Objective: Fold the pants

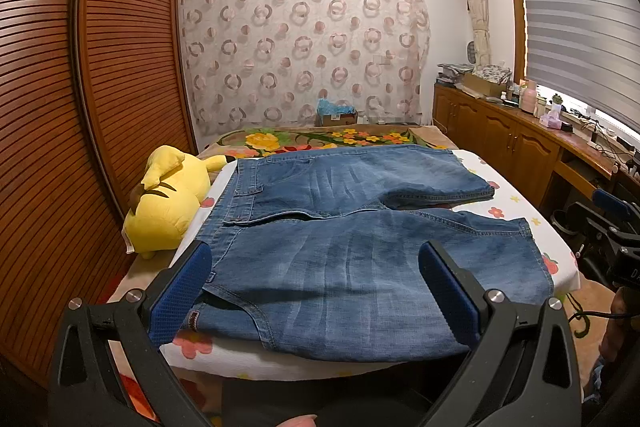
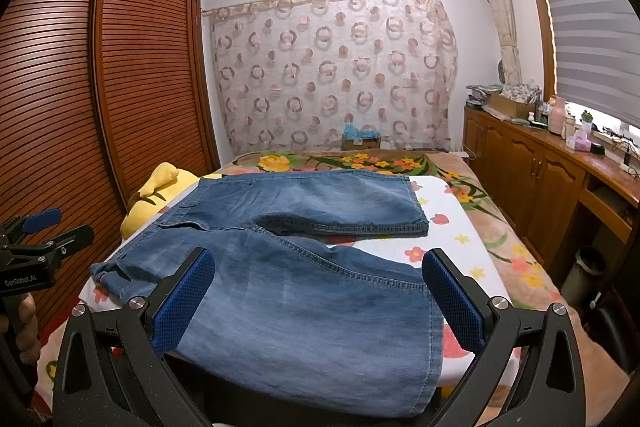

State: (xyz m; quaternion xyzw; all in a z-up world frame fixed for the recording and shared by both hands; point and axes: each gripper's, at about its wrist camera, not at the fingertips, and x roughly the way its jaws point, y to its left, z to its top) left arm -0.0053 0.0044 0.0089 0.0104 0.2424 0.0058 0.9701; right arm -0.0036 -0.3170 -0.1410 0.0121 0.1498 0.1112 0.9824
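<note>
We see the jeans (image 1: 360, 227) spread flat on the bed (image 1: 516, 203). Our left tongs (image 1: 316, 291) and right tongs (image 2: 318, 299) gape wide above them, gripping nothing.

Blue denim pants (image 1: 360, 227), spread flat, unfolded, legs slightly parted, on floral sheet (image 1: 512, 203)

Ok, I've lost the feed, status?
Left gripper open, right gripper open, both empty. Jeans flat on the board, legs apart, unfolded. Plush toy beside the waistband, clear of it.
</note>
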